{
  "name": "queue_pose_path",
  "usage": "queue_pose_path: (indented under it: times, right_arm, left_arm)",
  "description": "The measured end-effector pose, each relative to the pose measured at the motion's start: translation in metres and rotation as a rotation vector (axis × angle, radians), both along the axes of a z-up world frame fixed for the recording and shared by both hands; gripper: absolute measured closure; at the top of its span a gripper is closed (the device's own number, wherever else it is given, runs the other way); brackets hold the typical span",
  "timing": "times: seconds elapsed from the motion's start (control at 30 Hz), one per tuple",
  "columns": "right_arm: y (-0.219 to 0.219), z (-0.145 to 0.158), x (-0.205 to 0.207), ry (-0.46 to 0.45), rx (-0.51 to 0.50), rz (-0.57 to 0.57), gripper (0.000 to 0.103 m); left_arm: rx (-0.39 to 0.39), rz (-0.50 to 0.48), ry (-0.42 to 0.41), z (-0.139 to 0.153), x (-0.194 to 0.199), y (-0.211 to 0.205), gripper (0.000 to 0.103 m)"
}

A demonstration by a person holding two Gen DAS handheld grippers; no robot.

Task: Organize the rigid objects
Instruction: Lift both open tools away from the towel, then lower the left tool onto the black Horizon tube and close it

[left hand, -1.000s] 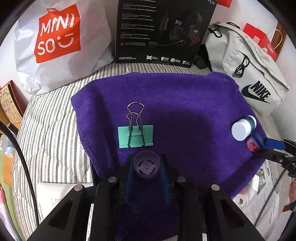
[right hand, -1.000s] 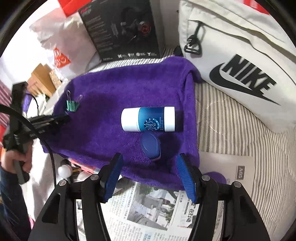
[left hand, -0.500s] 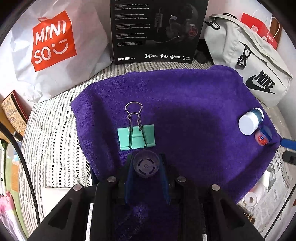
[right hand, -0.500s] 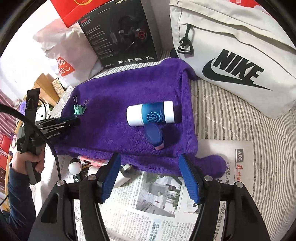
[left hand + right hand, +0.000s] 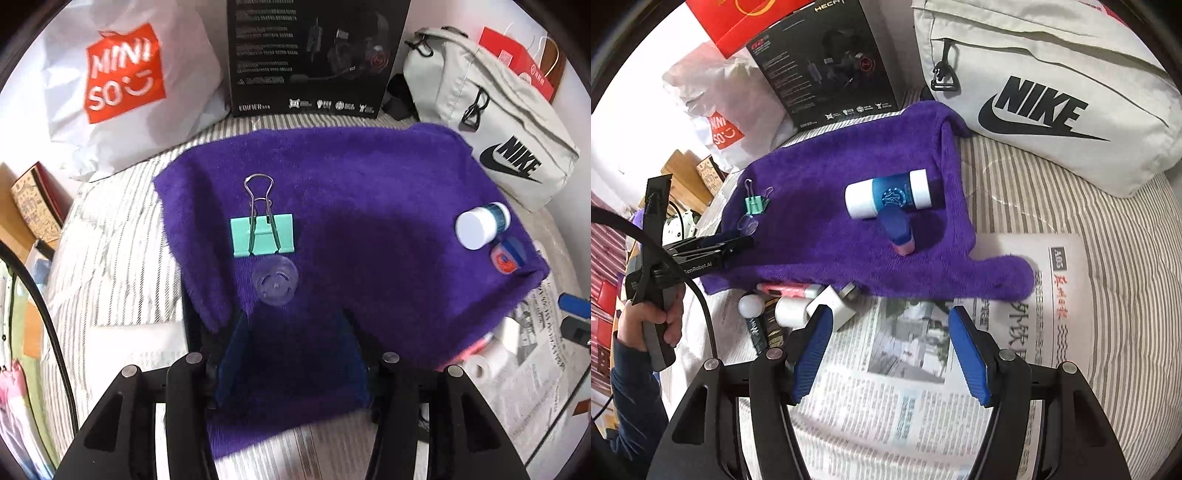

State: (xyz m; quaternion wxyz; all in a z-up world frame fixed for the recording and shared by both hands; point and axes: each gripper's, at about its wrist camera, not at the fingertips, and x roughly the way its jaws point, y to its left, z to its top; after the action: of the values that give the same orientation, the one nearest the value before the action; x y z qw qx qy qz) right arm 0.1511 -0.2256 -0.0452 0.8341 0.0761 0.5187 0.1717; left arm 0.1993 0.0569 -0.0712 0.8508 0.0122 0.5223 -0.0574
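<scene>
On the purple towel point(image 5: 369, 221) lie a mint-green binder clip point(image 5: 262, 230) and, just below it, a clear round plastic cap point(image 5: 275, 282). My left gripper point(image 5: 295, 332) sits behind the cap with its jaws opening; the cap rests free ahead of the blue fingertips point(image 5: 236, 347), and nothing is between them. At the towel's right edge lie a white-and-blue bottle point(image 5: 890, 195) on its side and a small blue-capped pink tube point(image 5: 897, 229) touching it. My right gripper point(image 5: 890, 317) stands open over the newspaper point(image 5: 923, 387), short of the towel and holding nothing.
A Miniso bag point(image 5: 122, 74), a black headset box point(image 5: 314, 55) and a grey Nike bag point(image 5: 1052, 92) line the back. A white ball point(image 5: 750, 306), a white roll point(image 5: 790, 312) and a pink item point(image 5: 786, 290) lie at the towel's near edge. A hand point(image 5: 653, 321) holds the left gripper's handle.
The left gripper's jaws let go of the clear cap, widened and drew back, leaving it below the clip. The right gripper backed away from the bottle over the newspaper.
</scene>
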Motion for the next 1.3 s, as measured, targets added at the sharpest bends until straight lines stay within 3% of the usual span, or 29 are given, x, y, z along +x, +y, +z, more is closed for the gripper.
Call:
queue_pose_path:
  times: [0.27, 0.57, 0.7, 1.0, 1.3]
  right_arm:
    - [-0.001, 0.006, -0.024, -0.011, 0.01, 0.001, 0.038]
    - [-0.004, 0.016, -0.055, -0.03, 0.03, 0.008, 0.038]
    - [-0.009, 0.017, -0.066, -0.062, -0.061, -0.032, 0.038]
    - [-0.018, 0.004, -0.076, -0.024, -0.039, -0.039, 0.038]
    - [-0.005, 0.002, -0.078, -0.012, -0.027, -0.001, 0.038]
  left_arm:
    - [-0.028, -0.014, -0.038, 0.026, -0.056, -0.005, 0.053]
    - [-0.071, -0.004, 0.025, 0.003, -0.089, -0.026, 0.053]
    - [-0.123, 0.025, 0.042, -0.005, -0.089, -0.032, 0.053]
    - [-0.095, 0.021, 0.072, -0.016, -0.082, -0.055, 0.053]
    - [-0.063, 0.046, 0.075, -0.018, -0.078, -0.06, 0.043]
